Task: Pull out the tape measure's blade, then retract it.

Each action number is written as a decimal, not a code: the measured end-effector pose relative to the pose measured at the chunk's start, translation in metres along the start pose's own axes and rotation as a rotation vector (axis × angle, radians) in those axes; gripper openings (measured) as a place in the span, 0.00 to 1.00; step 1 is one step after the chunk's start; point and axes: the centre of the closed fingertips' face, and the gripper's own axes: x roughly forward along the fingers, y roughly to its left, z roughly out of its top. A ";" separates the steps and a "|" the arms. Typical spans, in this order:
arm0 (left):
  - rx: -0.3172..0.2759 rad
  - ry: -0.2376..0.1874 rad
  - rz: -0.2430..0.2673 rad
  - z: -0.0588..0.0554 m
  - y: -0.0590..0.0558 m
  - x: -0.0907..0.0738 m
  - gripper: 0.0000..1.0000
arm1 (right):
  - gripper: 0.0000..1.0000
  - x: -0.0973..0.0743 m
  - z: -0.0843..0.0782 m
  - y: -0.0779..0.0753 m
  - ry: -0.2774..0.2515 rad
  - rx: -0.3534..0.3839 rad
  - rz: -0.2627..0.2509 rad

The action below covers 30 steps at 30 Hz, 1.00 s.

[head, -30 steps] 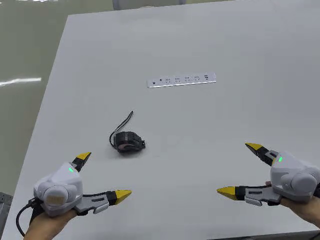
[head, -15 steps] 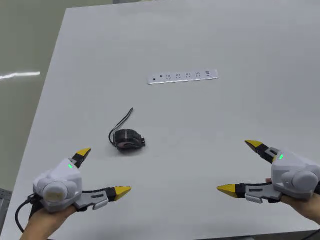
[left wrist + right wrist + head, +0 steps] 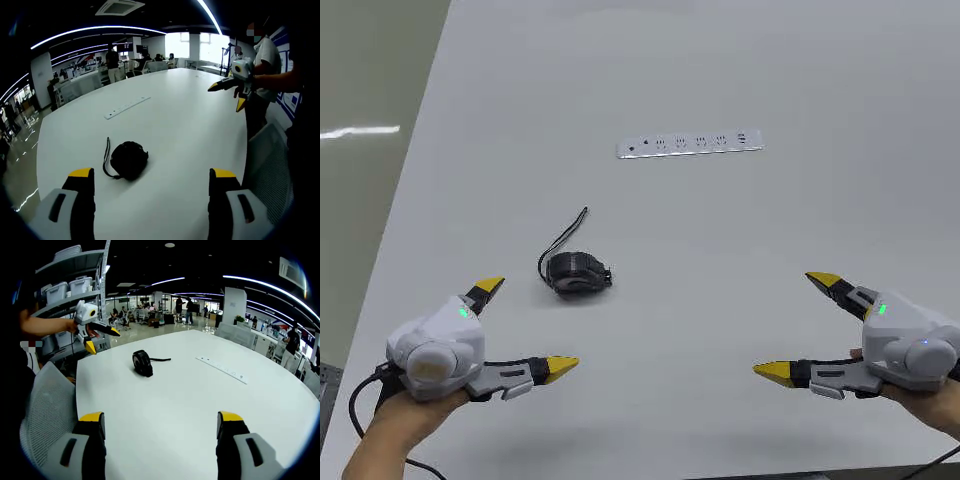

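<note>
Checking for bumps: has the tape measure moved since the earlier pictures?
No. The tape measure keeps its place against the power strip; the camera shifted.

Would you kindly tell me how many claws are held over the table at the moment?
2. The left claw is at the near left of the table, just short of the tape measure; the right claw is at the near right. Both are open and empty.
</note>
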 end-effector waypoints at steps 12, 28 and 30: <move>0.053 0.007 -0.044 0.005 0.010 0.013 0.87 | 0.91 0.015 0.002 -0.008 0.005 -0.050 0.044; 0.161 0.028 -0.105 0.017 0.027 0.037 0.73 | 0.80 0.047 0.011 -0.017 -0.016 -0.173 0.145; 0.175 0.033 -0.116 0.018 0.029 0.041 0.71 | 0.78 0.053 0.011 -0.017 -0.019 -0.184 0.161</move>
